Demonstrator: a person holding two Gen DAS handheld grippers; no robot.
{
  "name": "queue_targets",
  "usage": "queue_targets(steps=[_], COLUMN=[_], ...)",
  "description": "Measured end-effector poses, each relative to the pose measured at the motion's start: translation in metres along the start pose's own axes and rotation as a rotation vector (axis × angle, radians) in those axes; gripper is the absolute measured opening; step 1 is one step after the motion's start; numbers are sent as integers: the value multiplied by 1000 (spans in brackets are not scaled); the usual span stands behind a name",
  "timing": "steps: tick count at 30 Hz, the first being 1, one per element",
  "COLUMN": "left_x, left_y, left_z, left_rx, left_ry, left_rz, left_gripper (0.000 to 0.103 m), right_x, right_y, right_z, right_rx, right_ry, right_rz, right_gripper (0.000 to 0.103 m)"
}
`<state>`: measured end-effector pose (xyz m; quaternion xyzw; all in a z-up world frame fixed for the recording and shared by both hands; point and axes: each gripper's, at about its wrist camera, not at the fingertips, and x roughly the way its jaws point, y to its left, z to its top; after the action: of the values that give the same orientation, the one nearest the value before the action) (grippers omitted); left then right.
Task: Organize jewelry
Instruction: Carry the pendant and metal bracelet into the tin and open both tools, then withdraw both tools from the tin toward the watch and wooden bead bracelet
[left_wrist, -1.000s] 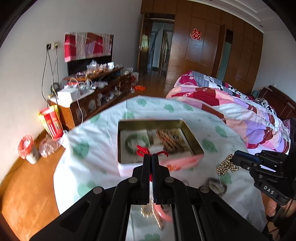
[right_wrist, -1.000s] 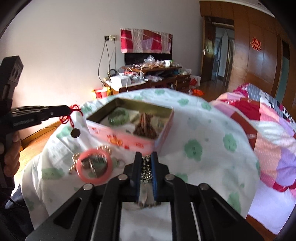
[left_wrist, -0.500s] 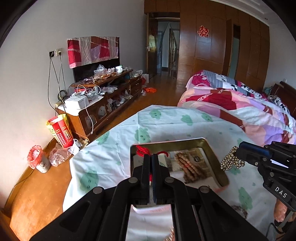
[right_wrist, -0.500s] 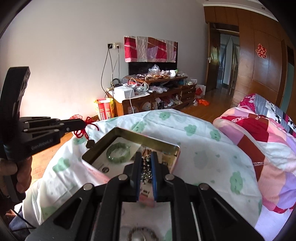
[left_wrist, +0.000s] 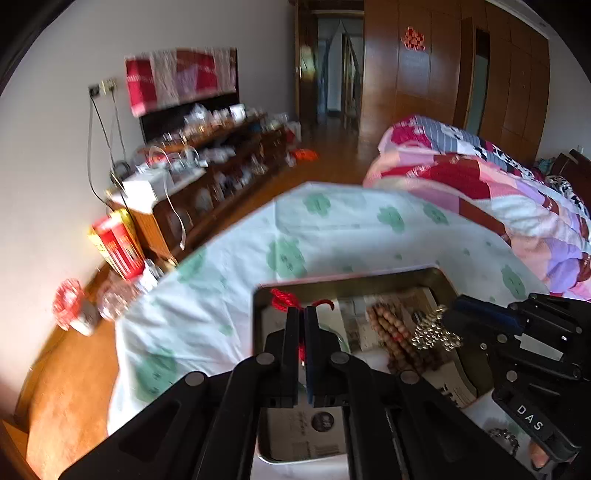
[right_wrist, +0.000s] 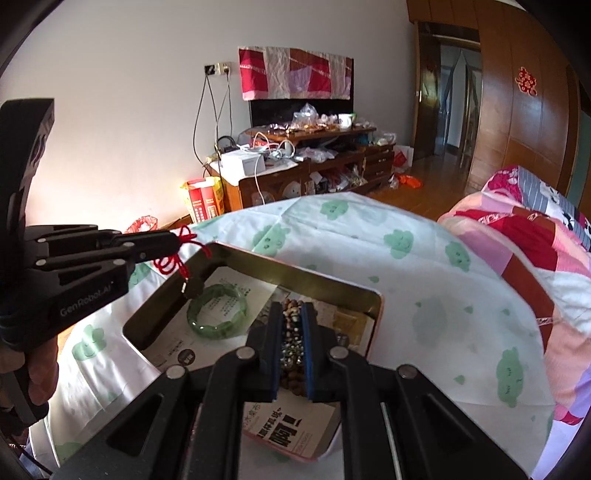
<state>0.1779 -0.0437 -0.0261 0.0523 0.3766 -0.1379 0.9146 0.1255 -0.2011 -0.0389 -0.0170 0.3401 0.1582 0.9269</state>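
Right wrist view, left to right: at the left edge the left claw (right_wrist: 173, 240) is clamped on a red cord necklace (right_wrist: 177, 258), its dark pendant dangling just above the near-left corner of the open tin (right_wrist: 295, 275). Inside the tin, at centre frame, lies a green bangle (right_wrist: 216, 312), and beside it a string of brown beads (left_wrist: 399, 339). At lower centre the right claw (right_wrist: 291, 321) is closed on a gold bead chain (left_wrist: 436, 332), held over the tin's right half. The tin sits on a bench under a green-flowered cloth (right_wrist: 424, 280); a quilted bed (right_wrist: 535, 236) fills the right.

What could go wrong, I judge: the cord may stay snagged between the claw's pads on release, dragging the pendant out over the rim. The chain, dropped from height, could land tangled across the brown beads.

Against the picture a second ago, both claws have travelled from short of the tin to over it, the tin now sitting low and near in each view.
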Motion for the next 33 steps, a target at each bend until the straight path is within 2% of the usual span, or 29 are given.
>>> queue_targets(steps=[2, 3, 4, 6, 7, 9, 13, 22, 27, 33], left_x=[3, 2, 0, -4, -9, -10, -15, -37, -58, -76], left_y=[-4, -5, -5, -2, 1, 5, 11, 21, 19, -2], left_z=[-4, -6, -9, -12, -15, -18, -28, -67, -96, -120], left_rx=[21, 30, 34, 15, 3, -10, -20, -79, -137, -122], left_ry=[9, 5, -1, -24, -48, -26, -15, 19, 24, 34], left_rz=[38, 46, 63, 88, 81, 56, 56, 31, 0, -6], left_gripper=[8, 23, 50, 79, 80, 80, 80, 80, 80, 80], right_x=[1, 2, 1, -2, -6, -10, -18, -35, -50, -68], right_y=[0, 1, 1, 1, 1, 0, -4, -7, -7, -10], right_z=[-3, -4, -5, -9, -11, -14, -21, -40, -63, -97], right_rx=[5, 7, 7, 5, 5, 15, 44, 82, 90, 114], right_ry=[2, 4, 10, 1, -9, -7, 0, 11, 31, 61], right_rz=[2, 1, -3, -25, -43, -49, -58, -64, -86, -116], right_gripper=[14, 21, 26, 51, 53, 54, 55, 65, 67, 68])
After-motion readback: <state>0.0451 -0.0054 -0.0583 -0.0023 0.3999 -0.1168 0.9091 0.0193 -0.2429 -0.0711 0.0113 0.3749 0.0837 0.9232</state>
